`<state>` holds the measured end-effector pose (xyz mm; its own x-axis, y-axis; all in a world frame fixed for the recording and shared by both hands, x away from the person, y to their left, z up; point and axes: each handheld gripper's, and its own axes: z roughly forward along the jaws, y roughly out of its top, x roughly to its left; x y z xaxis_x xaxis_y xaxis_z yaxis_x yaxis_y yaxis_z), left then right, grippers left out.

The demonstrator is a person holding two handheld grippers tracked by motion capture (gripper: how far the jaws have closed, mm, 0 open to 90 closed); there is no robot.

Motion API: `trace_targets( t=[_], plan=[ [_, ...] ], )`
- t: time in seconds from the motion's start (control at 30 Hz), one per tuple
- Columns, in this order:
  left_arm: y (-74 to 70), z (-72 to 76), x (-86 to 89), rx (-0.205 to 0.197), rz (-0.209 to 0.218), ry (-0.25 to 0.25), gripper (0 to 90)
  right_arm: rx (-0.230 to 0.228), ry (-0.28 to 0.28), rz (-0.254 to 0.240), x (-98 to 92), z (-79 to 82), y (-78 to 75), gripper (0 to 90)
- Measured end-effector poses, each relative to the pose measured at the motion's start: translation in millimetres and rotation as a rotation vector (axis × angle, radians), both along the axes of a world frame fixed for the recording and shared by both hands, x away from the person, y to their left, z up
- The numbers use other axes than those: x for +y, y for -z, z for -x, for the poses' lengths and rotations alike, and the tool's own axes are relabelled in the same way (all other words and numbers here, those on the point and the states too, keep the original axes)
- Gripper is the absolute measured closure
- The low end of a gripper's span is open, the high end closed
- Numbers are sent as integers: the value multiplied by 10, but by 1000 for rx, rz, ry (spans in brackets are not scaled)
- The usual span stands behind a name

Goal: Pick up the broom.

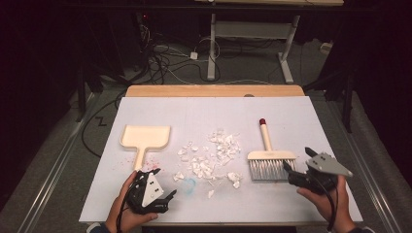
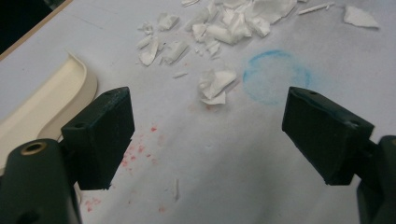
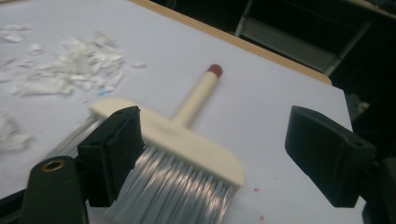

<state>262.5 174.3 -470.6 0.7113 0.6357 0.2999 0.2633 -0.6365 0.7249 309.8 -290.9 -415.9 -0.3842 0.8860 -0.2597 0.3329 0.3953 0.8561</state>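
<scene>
Both hand-held grippers gape empty near the worktop's (image 1: 145,104) six o'clock edge: left hand-held gripper (image 1: 165,198) beside the dustpan (image 1: 145,137), right hand-held gripper (image 1: 290,171) touching-close to the brush (image 1: 270,162); paper scraps (image 1: 211,158) lie between.

- Lab or test room, dark, grey floor.
- White-covered table (image 1: 291,111), wooden edge at 12 o'clock.
- Loose cables (image 1: 165,58) on floor, 11 o'clock.
- White-legged desk (image 1: 252,36) at 12 o'clock.
</scene>
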Motion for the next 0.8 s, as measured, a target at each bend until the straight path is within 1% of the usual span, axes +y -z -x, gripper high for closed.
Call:
trace_targets(
  t=[0.03, 0.1, 0.13, 0.17, 0.2, 0.23, 0.27, 0.3, 0.33, 0.37, 0.4, 0.43, 0.47, 0.5, 0.53, 0.57, 0.6, 0.63, 0.67, 0.7, 0.73, 0.8],
  plan=[
    [-1, -3, -3, -2, 2, -1, 158, 52, 32, -10, 53, -208, -22, 202],
    [-4, -4, -4, -1, 6, 1, 158, 98, 50, 3, 121, -395, -34, 203],
    [1, -4, -3, 1, 2, 5, 158, 118, 52, 8, 174, -515, -38, 211],
    [1, -4, -3, 1, 2, 5, 158, 129, 52, 19, 207, -586, -37, 223],
    [4, -6, -2, 3, 2, 7, 158, 155, 47, 33, 249, -684, -27, 235],
    [7, -8, -2, 6, 1, 8, 158, 188, 47, 44, 283, -788, -6, 251],
    [12, -8, -3, 9, 2, 10, 159, 248, 59, 51, 321, -919, 33, 267],
    [14, -7, -4, 11, 4, 12, 159, 299, 65, 44, 345, -1023, 69, 266],
    [17, -3, -5, 12, 4, 14, 159, 299, 65, 44, 345, -1023, 69, 266],
    [20, 1, -8, 13, 3, 17, 160, 352, 90, 56, 395, -1197, 128, 266],
    [26, 9, -13, 12, -5, 21, 161, 368, 93, 60, 418, -1268, 152, 266],
    [26, 9, -13, 12, -5, 21, 161, 388, 103, 60, 437, -1314, 168, 266],
    [28, 13, -17, 14, -10, 24, 162, 420, 102, 36, 458, -1375, 201, 270],
    [35, 18, -24, 13, -11, 28, 162, 420, 102, 36, 458, -1375, 201, 270],
    [38, 19, -26, 15, -12, 32, 162, 499, 118, -14, 510, -1493, 290, 278],
    [40, 21, -25, 19, -15, 36, 162, 533, 120, -25, 539, -1531, 329, 293],
    [40, 21, -25, 19, -15, 36, 162, 560, 124, -24, 568, -1562, 368, 322],
    [41, 23, -22, 20, -14, 36, 163, 581, 142, -7, 600, -1587, 403, 329],
    [43, 25, -20, 21, -13, 37, 164, 577, 143, -4, 613, -1600, 406, 359],
    [46, 26, -15, 22, -13, 37, 164, 577, 142, -6, 617, -1611, 399, 409],
    [46, 25, -13, 23, -12, 38, 164, 584, 152, -6, 623, -1617, 390, 432],
    [46, 26, -14, 24, -13, 41, 164, 599, 143, -3, 633, -1633, 375, 519]
  ],
)
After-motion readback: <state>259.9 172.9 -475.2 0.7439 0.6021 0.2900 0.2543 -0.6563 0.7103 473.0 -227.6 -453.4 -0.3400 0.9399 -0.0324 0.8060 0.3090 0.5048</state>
